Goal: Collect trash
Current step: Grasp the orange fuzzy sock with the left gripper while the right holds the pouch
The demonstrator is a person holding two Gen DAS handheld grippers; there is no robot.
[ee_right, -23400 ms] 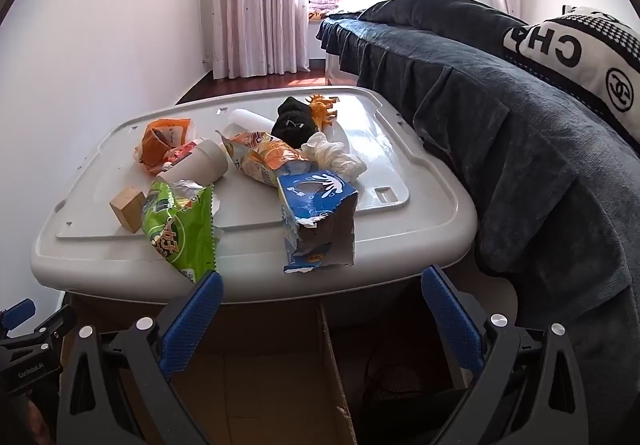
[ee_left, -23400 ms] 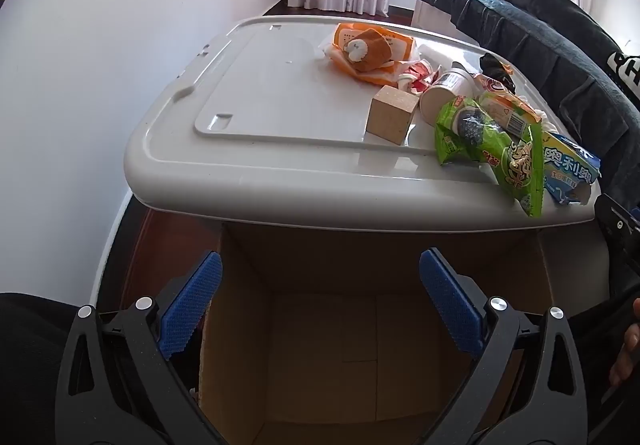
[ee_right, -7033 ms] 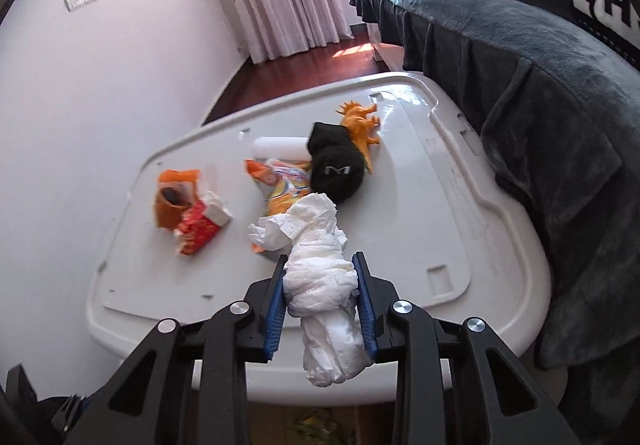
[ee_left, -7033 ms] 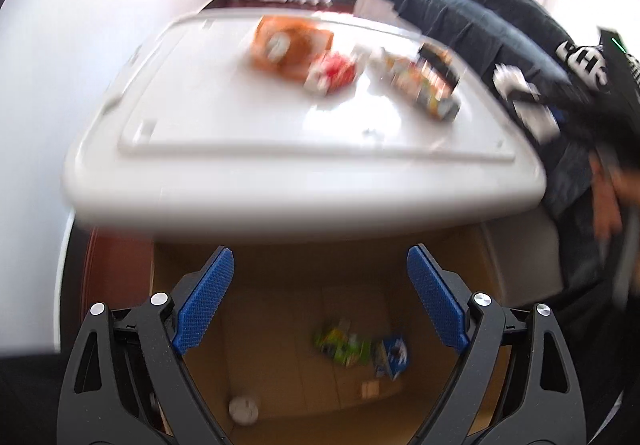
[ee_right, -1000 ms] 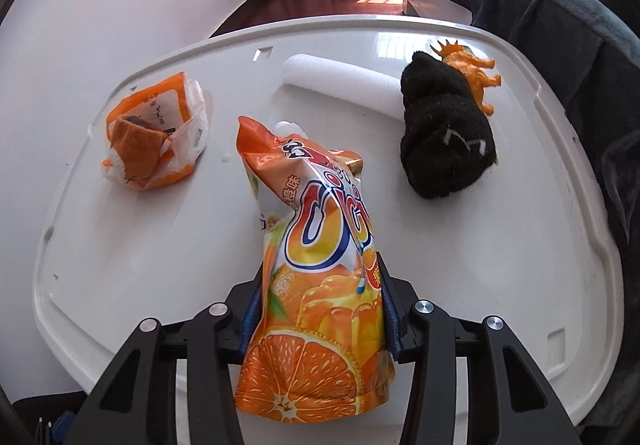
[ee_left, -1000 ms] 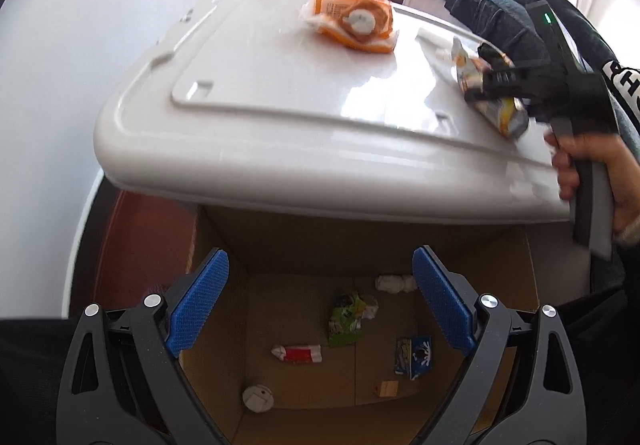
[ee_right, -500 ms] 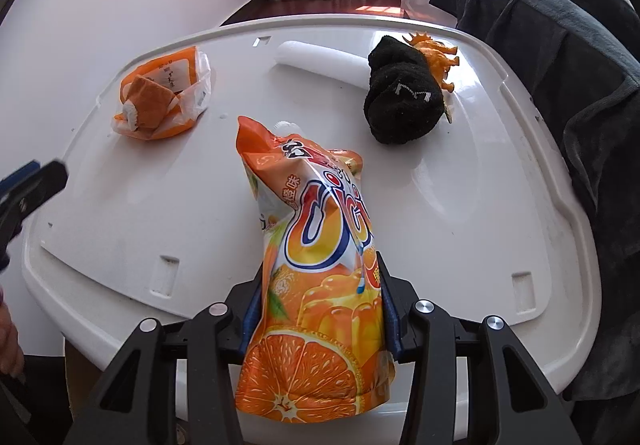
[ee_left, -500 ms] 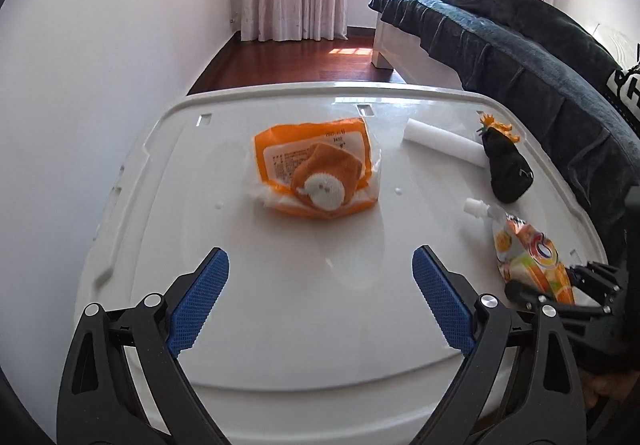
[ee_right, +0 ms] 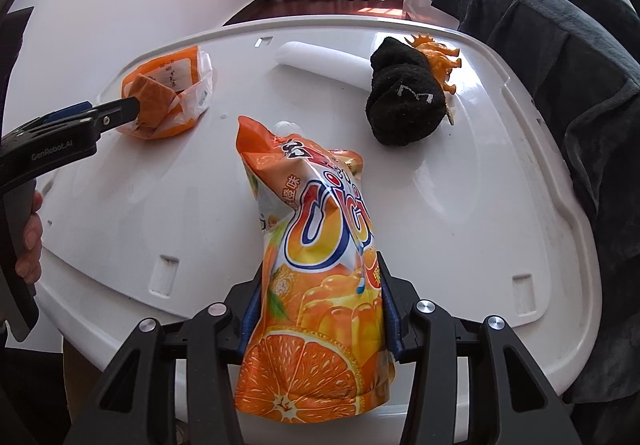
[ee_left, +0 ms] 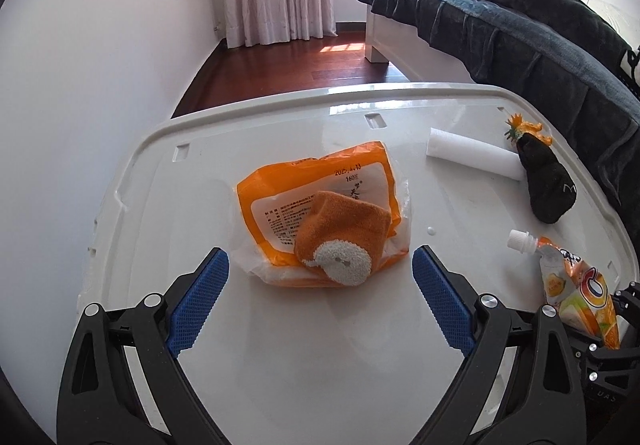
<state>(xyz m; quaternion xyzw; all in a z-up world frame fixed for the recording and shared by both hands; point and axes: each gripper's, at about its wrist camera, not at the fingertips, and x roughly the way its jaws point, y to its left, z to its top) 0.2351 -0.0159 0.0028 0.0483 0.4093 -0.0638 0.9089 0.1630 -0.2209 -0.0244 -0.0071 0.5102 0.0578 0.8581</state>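
My right gripper (ee_right: 322, 295) is shut on an orange jelly drink pouch (ee_right: 320, 285), held above the white plastic lid (ee_right: 460, 205); the same pouch (ee_left: 576, 297) shows at the right edge of the left wrist view. My left gripper (ee_left: 318, 299) is open, its blue pads on either side of an orange-and-white wrapper (ee_left: 320, 197) with an orange sock (ee_left: 340, 241) on top, not touching them. In the right wrist view the left gripper (ee_right: 132, 109) reaches the wrapper (ee_right: 176, 93) from the left.
A white foam roll (ee_left: 472, 159), a black sock (ee_left: 548, 187) and an orange toy dinosaur (ee_left: 524, 129) lie at the lid's far right. A dark blanket-covered bed (ee_right: 540, 13) borders the right side. A white wall is on the left.
My left gripper swung up from over the cardboard box and moved forward over the lid until the orange wrapper lies between its open pads. The right gripper has kept the pouch and barely moved.
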